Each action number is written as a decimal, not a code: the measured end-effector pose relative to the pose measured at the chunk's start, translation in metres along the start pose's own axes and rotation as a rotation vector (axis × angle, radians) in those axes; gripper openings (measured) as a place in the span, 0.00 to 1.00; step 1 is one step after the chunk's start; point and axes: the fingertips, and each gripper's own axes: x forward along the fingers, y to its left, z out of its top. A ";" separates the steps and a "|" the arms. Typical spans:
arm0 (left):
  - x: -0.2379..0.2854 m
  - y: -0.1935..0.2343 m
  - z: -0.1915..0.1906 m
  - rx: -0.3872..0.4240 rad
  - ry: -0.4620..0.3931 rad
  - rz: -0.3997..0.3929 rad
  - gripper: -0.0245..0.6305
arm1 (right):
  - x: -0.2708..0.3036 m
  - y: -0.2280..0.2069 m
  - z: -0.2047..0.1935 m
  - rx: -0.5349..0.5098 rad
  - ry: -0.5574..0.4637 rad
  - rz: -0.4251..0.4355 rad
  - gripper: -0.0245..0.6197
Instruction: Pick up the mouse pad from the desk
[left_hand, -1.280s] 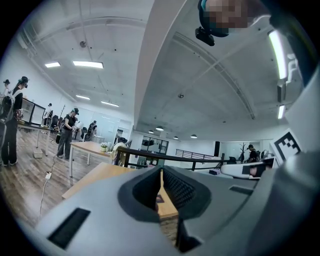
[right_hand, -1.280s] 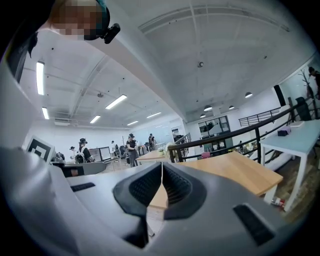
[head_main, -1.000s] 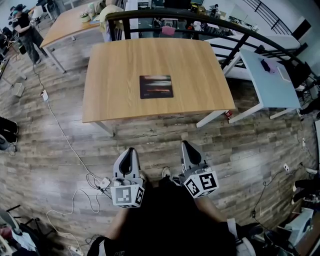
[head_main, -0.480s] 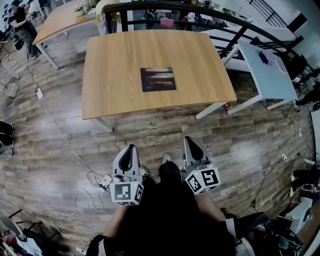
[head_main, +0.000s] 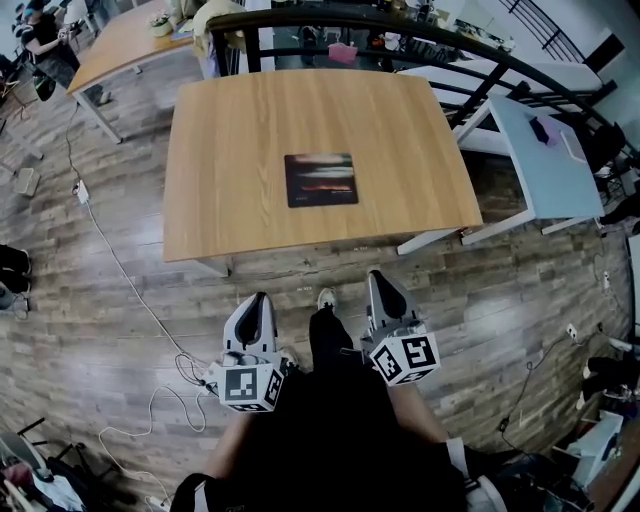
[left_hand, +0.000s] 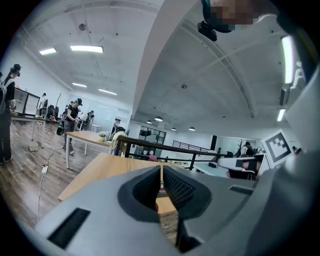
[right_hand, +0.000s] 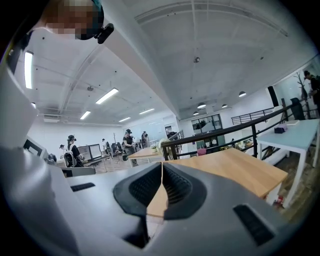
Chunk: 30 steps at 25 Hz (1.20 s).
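Note:
A dark rectangular mouse pad (head_main: 321, 179) lies flat near the middle of a wooden desk (head_main: 220, 200). My left gripper (head_main: 259, 298) and right gripper (head_main: 373, 277) hang over the floor in front of the desk, well short of its near edge. Both are shut with nothing between the jaws. In the left gripper view the left gripper (left_hand: 161, 168) points at the desk (left_hand: 95, 170), and a sliver of the pad shows past the jaws. The right gripper (right_hand: 162, 166) also faces the desk (right_hand: 240, 167).
A black railing (head_main: 420, 35) runs behind the desk. A light blue table (head_main: 545, 160) stands at the right, another wooden table (head_main: 120, 45) at the back left. White cables (head_main: 130, 290) and a power strip (head_main: 205, 372) lie on the floor at my left. People stand far left.
The desk sits lower and larger in the head view, so I have stepped closer. Both grippers stay shut and keep their place in front of my body.

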 end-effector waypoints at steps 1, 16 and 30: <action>0.011 0.000 0.002 -0.004 0.003 0.005 0.09 | 0.010 -0.006 0.002 0.001 0.000 0.009 0.09; 0.166 -0.017 0.017 -0.024 0.050 0.101 0.09 | 0.145 -0.099 0.018 0.026 0.092 0.143 0.09; 0.228 0.003 0.002 -0.010 0.144 0.143 0.09 | 0.204 -0.139 0.004 0.033 0.166 0.152 0.09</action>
